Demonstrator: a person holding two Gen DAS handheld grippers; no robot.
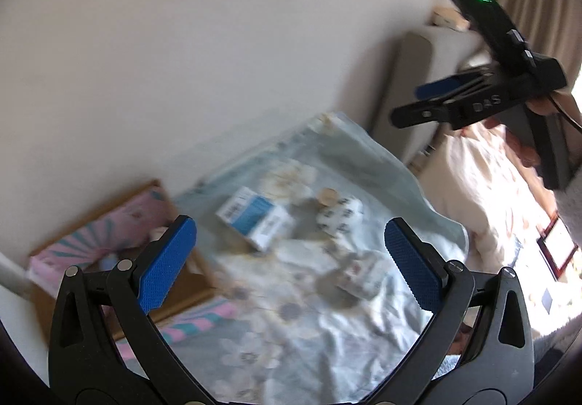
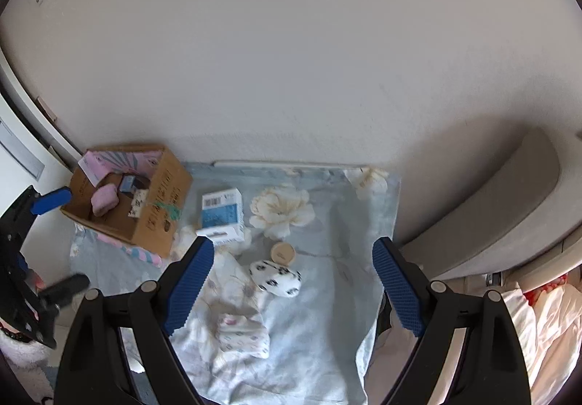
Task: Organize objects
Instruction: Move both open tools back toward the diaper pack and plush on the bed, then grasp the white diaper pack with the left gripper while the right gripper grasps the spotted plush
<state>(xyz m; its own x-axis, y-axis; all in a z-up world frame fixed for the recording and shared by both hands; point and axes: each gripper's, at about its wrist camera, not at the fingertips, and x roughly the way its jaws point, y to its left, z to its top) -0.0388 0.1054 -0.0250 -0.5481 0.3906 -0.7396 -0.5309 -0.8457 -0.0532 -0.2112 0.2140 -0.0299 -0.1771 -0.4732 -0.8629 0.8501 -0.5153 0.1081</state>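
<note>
On a pale blue floral cloth lie a blue-and-white carton, a small round tan-lidded jar, a white pouch with black paw prints and a folded white patterned packet. My right gripper hangs open above them with nothing between its blue pads. The blurred left wrist view shows the carton, the jar, the pouch and the packet beyond my open, empty left gripper. The right gripper shows at the upper right there.
An open cardboard box stands at the cloth's left end against the wall, holding a pink pad and small items. The left gripper shows beside it. A grey padded headboard and white bedding are on the right.
</note>
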